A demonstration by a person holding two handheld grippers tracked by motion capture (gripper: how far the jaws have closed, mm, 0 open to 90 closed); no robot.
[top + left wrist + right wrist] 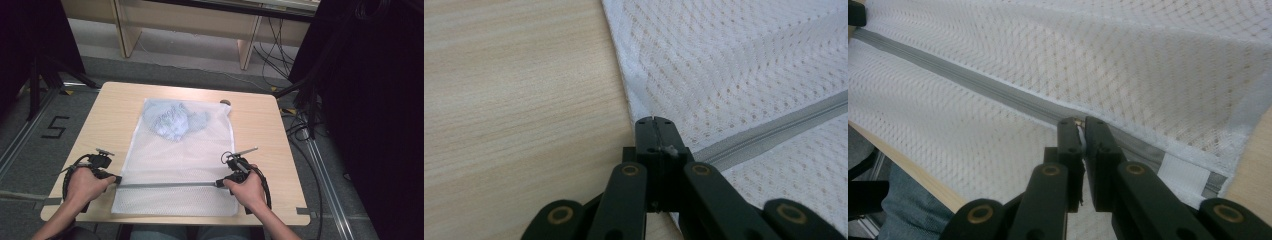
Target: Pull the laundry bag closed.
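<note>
step: zipping the mesh bag [172, 160] with the blue cloth [172, 120] inside
left gripper [655, 125]: clamping together on the bag's edge by the zipper [167, 185] end
right gripper [1081, 129]: pinching the zipper pull
next: likely sliding the pull along, holding the bag taut

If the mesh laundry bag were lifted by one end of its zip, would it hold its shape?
Probably not: the mesh bag lies limp and flat, so it would likely drape. The bundled cloth inside would probably slide down. It looks light.

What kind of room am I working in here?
Most likely a lab or recording workspace, not a home: a bare wooden table on grey carpet with taped floor markings, loose cables along the floor, and black curtains at the sides.
</note>
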